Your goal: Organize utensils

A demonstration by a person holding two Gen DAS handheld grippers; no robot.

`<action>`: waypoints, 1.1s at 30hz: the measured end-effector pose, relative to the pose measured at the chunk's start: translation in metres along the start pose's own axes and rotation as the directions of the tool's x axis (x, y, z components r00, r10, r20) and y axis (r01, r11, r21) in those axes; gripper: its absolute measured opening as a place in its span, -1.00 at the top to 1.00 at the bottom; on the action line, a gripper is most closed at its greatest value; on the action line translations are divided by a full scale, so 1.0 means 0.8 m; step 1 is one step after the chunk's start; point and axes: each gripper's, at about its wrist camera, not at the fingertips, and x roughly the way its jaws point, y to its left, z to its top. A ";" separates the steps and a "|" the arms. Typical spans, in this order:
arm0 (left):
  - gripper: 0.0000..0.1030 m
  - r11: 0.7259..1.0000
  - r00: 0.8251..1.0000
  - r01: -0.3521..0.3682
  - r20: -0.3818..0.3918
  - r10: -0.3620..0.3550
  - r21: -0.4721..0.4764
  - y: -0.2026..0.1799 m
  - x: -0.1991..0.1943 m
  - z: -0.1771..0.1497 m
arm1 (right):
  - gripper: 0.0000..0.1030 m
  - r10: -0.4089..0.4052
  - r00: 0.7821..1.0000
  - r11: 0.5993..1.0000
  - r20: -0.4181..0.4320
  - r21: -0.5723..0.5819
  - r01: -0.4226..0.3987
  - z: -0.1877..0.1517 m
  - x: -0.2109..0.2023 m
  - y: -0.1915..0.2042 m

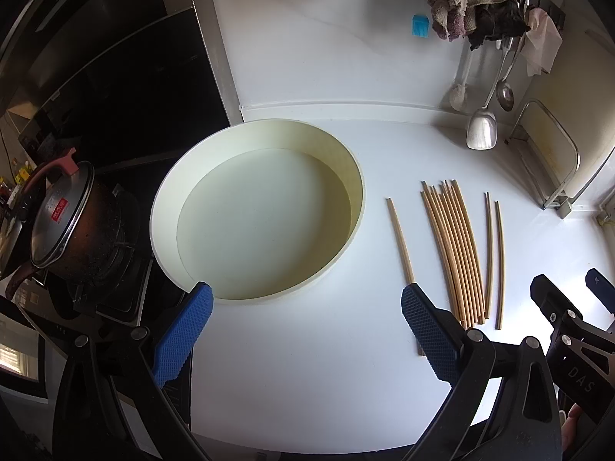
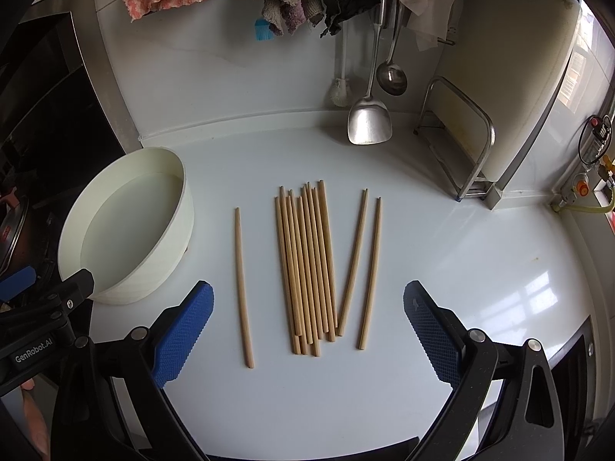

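You get soft daylight from the right: a window reflection glares on the countertop (image 2: 530, 299) at near right. The stove side at left stays dim. Fisheye bends edges and darkens corners; focus is sharp.

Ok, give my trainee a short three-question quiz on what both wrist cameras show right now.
1. True or false: the round white container already holds chopsticks.
2. Which lies nearest the container? A) the single chopstick B) the bundle of chopsticks C) the loose pair
3. Fill in: both the left claw and the right claw are ____, holding nothing.

Key: 1 false, it is empty. 2 A. 3 open.
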 end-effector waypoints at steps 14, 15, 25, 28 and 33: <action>-0.88 1.000 1.000 0.001 -0.002 -0.001 -0.003 0.002 0.002 -0.001 | -0.84 0.012 1.000 1.000 -0.001 0.000 -0.012 -0.003 -0.002 -0.004; -0.88 1.000 1.000 0.003 -0.003 -0.003 -0.004 0.001 0.002 -0.002 | -0.84 0.021 1.000 1.000 -0.003 0.004 -0.021 -0.004 -0.001 -0.007; -0.88 0.998 0.998 0.059 -0.008 -0.059 -0.017 -0.029 0.019 -0.024 | -0.84 0.088 0.996 0.994 0.010 0.066 -0.088 -0.031 0.013 -0.068; -0.88 0.998 0.998 0.064 -0.016 -0.064 -0.010 -0.044 0.034 -0.033 | -0.84 0.093 0.996 0.993 -0.004 0.075 -0.092 -0.043 0.031 -0.087; -0.88 0.998 0.996 0.068 -0.065 -0.067 0.013 -0.077 0.077 -0.047 | -0.84 0.072 0.996 0.993 -0.051 0.095 -0.067 -0.061 0.080 -0.122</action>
